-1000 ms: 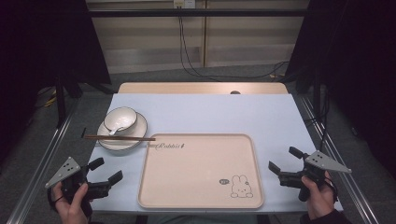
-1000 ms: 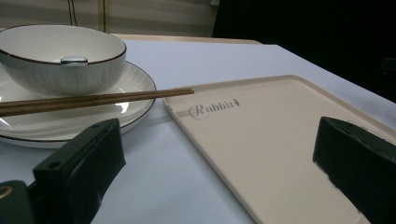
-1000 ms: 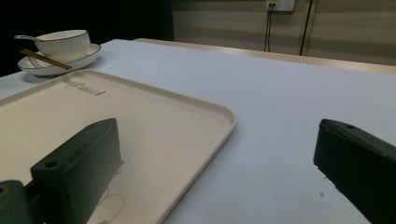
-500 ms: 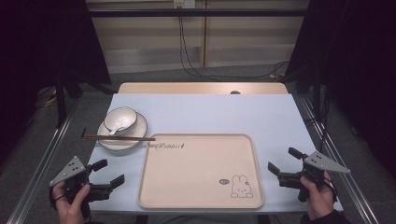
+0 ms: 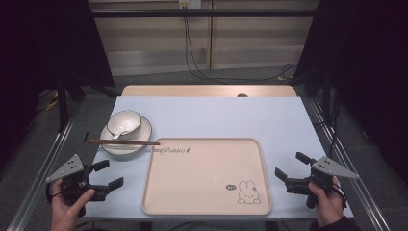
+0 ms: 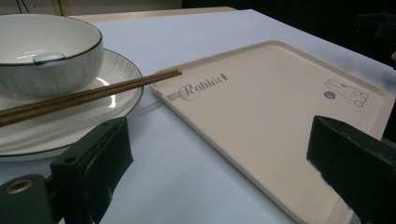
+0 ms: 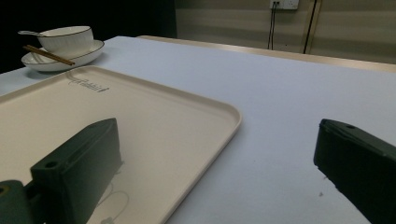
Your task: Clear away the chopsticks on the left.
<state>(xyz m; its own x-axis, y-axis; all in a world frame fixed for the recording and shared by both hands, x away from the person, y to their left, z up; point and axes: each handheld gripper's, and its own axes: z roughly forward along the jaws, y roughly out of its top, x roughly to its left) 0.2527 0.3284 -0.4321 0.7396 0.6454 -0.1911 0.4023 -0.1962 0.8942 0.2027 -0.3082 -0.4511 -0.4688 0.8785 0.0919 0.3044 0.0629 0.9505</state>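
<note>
- Two things sit between your hands: tray (image 5: 207, 175) at lower centre, empty, and to its upper left a plate (image 5: 126, 137) carrying bowl (image 5: 123, 123) and chopsticks (image 5: 123, 142).
- Your left gripper (image 5: 108, 174), jaws wide and empty, has dropped toward the lower-left corner.
- Your right gripper (image 5: 292, 166), lower right, equally wide and empty, has barely moved; I judge nothing has started.

- Table (image 5: 269, 120): pale blue top, bare wood strip along far edge.
- Beige tray (image 5: 207, 175) lies flat at near centre, "Rabbit" lettering at its far left, bunny drawing near right corner.
- White plate (image 5: 126, 139) at far left, just beside tray's far-left corner.
- Right half and far part of the top bare.
</note>
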